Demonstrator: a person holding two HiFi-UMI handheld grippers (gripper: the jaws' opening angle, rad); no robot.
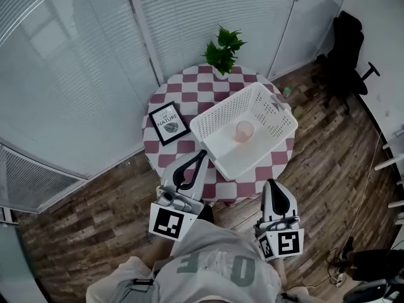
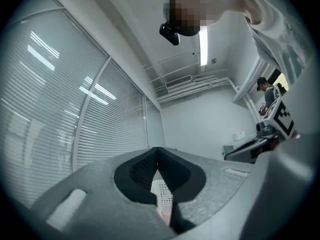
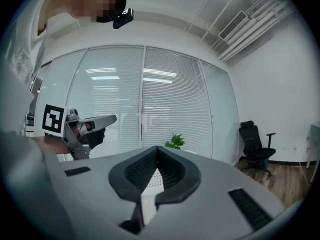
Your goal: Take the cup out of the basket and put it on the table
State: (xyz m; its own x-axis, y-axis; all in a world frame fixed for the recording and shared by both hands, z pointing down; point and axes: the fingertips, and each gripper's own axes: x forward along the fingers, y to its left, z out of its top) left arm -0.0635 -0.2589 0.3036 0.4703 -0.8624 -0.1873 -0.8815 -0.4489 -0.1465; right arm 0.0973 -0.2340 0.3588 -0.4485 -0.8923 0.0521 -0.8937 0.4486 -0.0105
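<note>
Well, we're at the very start: the cup (image 1: 244,131) sits inside the basket (image 1: 221,106) on the table (image 1: 189,87), left gripper (image 1: 202,153) and right gripper (image 1: 273,184) hover short, jaws pressed together and empty, so next comes reaching in, spreading, pinching the rim.

A leafy green potted plant (image 1: 224,48) stands at the far edge of the surface (image 1: 189,84). A black-framed print (image 1: 168,123) lies flat by the left edge, turned askew. Off to the right, a black office chair (image 1: 346,52) stands on the wooden floor (image 1: 322,163) near the wall. White slatted blinds (image 1: 69,68) cover the glass walls behind and to the left.
</note>
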